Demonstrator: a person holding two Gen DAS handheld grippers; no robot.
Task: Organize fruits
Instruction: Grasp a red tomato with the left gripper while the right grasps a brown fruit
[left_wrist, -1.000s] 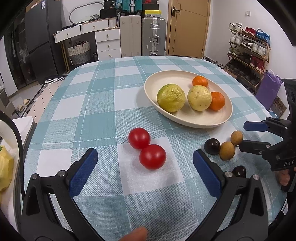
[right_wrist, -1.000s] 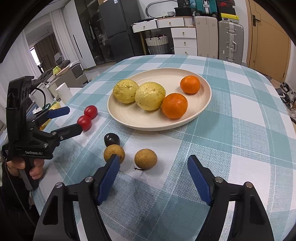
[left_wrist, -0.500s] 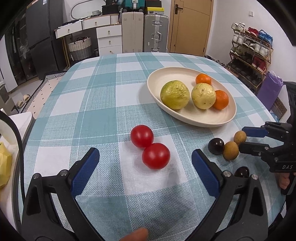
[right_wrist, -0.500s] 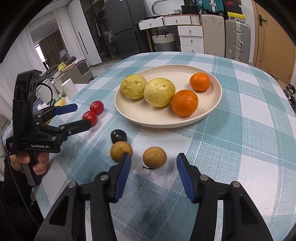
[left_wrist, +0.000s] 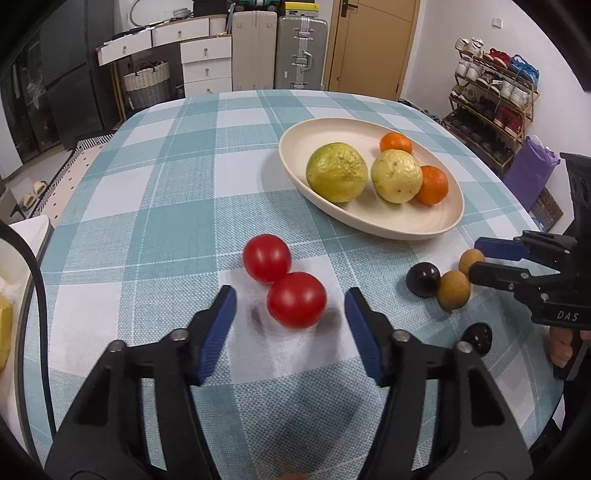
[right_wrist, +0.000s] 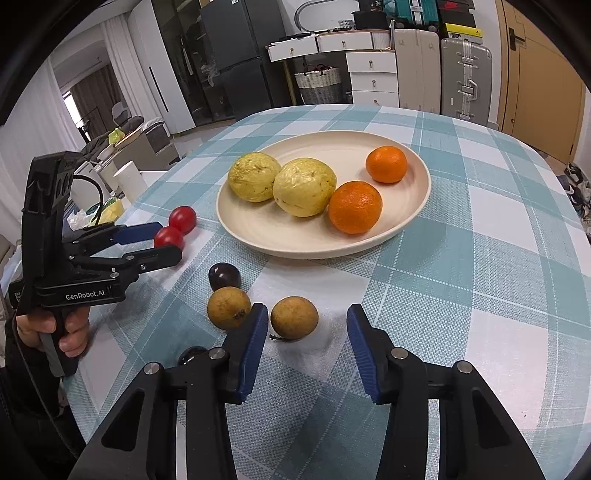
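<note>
A cream plate (left_wrist: 436, 221) (right_wrist: 413, 218) holds two yellow-green guavas and two oranges. Two red tomatoes lie on the checked cloth. My left gripper (left_wrist: 290, 306) is open, its blue pads flanking the nearer tomato (left_wrist: 296, 300) without touching it; the other tomato (left_wrist: 266, 257) sits just beyond. My right gripper (right_wrist: 304, 325) is open, with one brown longan (right_wrist: 294, 317) between its fingertips. A second longan (right_wrist: 228, 307) and a dark plum (right_wrist: 224, 277) lie left of it. Another dark fruit (left_wrist: 477, 338) lies nearer the table edge.
The round table's edge curves close on the right in the left wrist view. Drawers (left_wrist: 207, 62), suitcases (left_wrist: 301, 51), a basket and a shoe rack (left_wrist: 491, 107) stand beyond the table. Each gripper shows in the other's view, left (right_wrist: 162, 243) and right (left_wrist: 495, 258).
Both grippers have moved forward and narrowed their jaws. The left now brackets the near tomato; the right now brackets the right-hand longan.
</note>
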